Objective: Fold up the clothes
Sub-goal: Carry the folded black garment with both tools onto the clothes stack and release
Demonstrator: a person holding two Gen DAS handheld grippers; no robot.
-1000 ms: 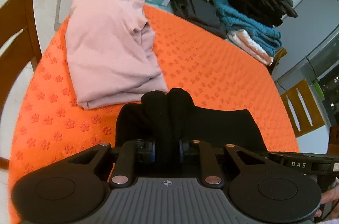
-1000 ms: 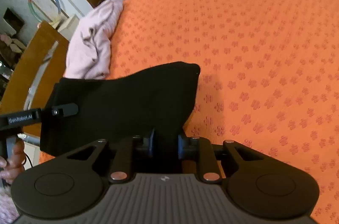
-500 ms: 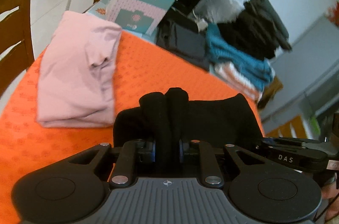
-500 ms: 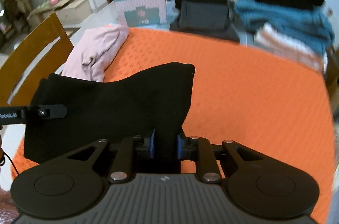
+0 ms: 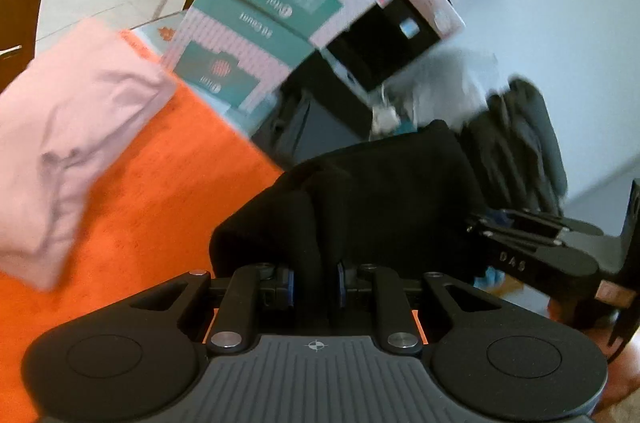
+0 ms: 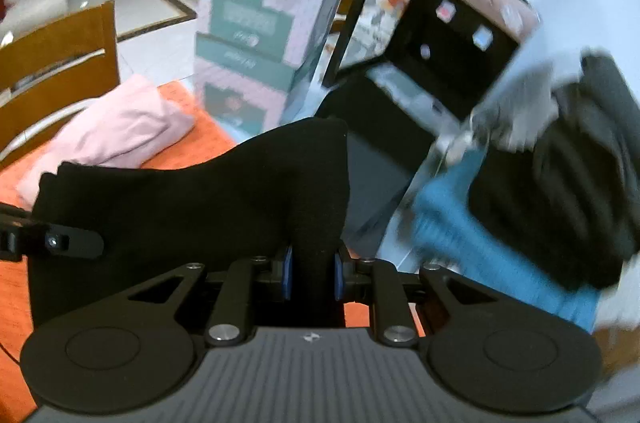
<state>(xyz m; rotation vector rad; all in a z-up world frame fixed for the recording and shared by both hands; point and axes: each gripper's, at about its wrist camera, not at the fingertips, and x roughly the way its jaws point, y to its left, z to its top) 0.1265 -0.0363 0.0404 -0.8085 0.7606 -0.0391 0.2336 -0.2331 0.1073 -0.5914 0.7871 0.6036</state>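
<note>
Mostly blurred, both views smear the boxes (image 5: 256, 35) and the clothes pile (image 6: 568, 191) behind. Each gripper's fingertips are buried in the black garment (image 6: 192, 199), so the left gripper (image 5: 314, 281) and right gripper (image 6: 312, 275) pinch it with fingers pressed onto cloth. It hangs stretched sideways between them above the orange bench (image 5: 168, 183), near the folded pink garment (image 5: 72, 127).

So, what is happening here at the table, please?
A person is folding clothes with two handheld tools. The left tool and the right tool are both shut on one black garment and hold it up above the orange table cover. A folded pink garment lies to the left, and a pile of other clothes waits at the far side.
</note>
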